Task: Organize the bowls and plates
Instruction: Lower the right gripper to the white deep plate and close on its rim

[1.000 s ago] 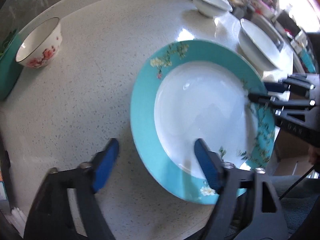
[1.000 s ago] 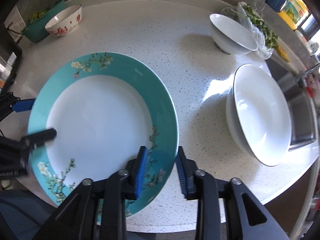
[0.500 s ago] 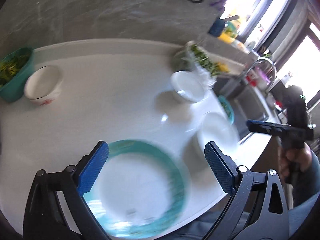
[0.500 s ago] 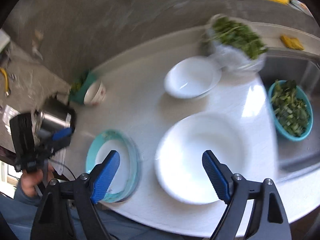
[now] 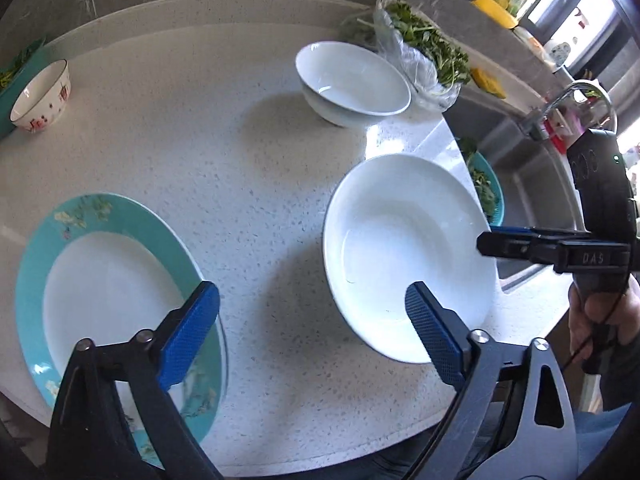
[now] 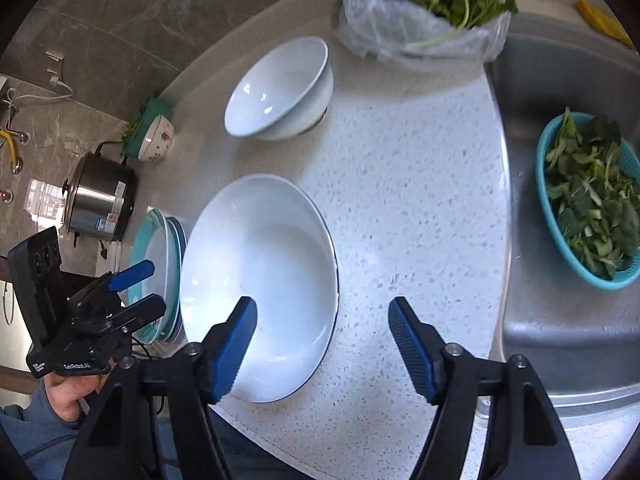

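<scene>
The big white plate (image 5: 404, 248) sits flat on the speckled bench (image 5: 224, 152), near its front edge and just beside the sink (image 6: 560, 240). To its left lies the teal-rimmed plate (image 5: 104, 280), flowers painted on the rim, apart from the white one with bare bench between them. Further back stands a white bowl (image 5: 354, 80), upright, and far off at the left edge a small flowered bowl (image 5: 40, 98) (red blossoms on the side), right against a teal tub (image 5: 16, 68).

The left hand-held gripper (image 5: 314, 330) hangs over the gap between the two plates, jaws spread wide, nothing in them. The right hand-held gripper (image 6: 322, 346) is over the white plate's right rim, jaws wide too, one finger above the plate and the other above bare bench; whether either touches, I can't tell.

Behind the white bowl slumps a plastic bag of greens (image 6: 424, 8). In the sink, a teal basket of leaves (image 6: 588, 200). A steel pot (image 6: 100, 204) stands beyond the plates.
</scene>
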A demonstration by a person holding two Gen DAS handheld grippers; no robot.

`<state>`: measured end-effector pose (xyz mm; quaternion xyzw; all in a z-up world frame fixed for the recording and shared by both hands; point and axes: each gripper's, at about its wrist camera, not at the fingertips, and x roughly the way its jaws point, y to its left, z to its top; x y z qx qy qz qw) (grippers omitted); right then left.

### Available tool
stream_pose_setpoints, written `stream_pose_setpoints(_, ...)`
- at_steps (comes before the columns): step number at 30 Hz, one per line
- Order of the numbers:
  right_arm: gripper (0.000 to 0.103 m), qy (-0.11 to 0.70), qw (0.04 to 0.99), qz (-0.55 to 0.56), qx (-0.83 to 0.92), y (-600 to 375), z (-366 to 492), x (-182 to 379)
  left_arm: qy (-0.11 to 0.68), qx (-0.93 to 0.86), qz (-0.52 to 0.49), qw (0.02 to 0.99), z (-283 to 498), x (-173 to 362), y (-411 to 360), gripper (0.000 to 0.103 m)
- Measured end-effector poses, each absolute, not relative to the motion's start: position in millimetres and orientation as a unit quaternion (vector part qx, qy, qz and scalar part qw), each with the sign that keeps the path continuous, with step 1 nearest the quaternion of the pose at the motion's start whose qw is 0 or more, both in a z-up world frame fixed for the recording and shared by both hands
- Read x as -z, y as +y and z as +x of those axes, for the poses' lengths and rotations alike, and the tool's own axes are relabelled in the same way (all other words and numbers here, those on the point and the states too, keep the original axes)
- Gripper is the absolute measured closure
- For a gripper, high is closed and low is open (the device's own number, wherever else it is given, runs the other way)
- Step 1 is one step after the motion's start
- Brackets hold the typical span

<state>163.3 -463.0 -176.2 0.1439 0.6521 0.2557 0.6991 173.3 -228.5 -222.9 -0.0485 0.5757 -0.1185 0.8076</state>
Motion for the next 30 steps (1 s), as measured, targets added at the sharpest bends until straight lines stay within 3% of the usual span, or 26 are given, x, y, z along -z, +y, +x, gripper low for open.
stream_pose_setpoints(2, 0.038, 0.656, 0.694, 0.133, -0.264, -459, 162, 182, 0.581, 0.123, -0.056, 0.803, 171, 233, -230, 0.018)
stream_pose_setpoints(8, 0.039, 0.661, 0.69, 0.131, -0.264, -459, 163, 187, 0.595, 0.132, -0.046, 0.791, 177, 256, -244, 0.031)
stream_pose_setpoints(12, 0.045, 0.666, 0.686, 0.128, -0.264, -458, 162, 193, 0.599, 0.137, -0.044, 0.787, 185, 267, -252, 0.031)
stream_pose_setpoints(14, 0.049, 0.667, 0.685, 0.128, -0.263, -457, 162, 195, 0.603, 0.139, -0.045, 0.784, 190, 272, -254, 0.037)
stream_pose_setpoints(18, 0.051, 0.669, 0.684, 0.131, -0.261, -458, 162, 199, 0.61, 0.142, -0.059, 0.777, 195, 281, -255, 0.039)
stream_pose_setpoints(21, 0.052, 0.669, 0.683, 0.13, -0.262, -456, 162, 201, 0.62, 0.143, -0.073, 0.768, 196, 289, -251, 0.049)
stream_pose_setpoints(25, 0.067, 0.672, 0.681, 0.128, -0.262, -454, 163, 205, 0.618, 0.142, -0.082, 0.769, 199, 293, -250, 0.067)
stream_pose_setpoints(30, 0.08, 0.671, 0.68, 0.124, -0.268, -451, 162, 206, 0.616, 0.138, -0.066, 0.773, 199, 290, -256, 0.076)
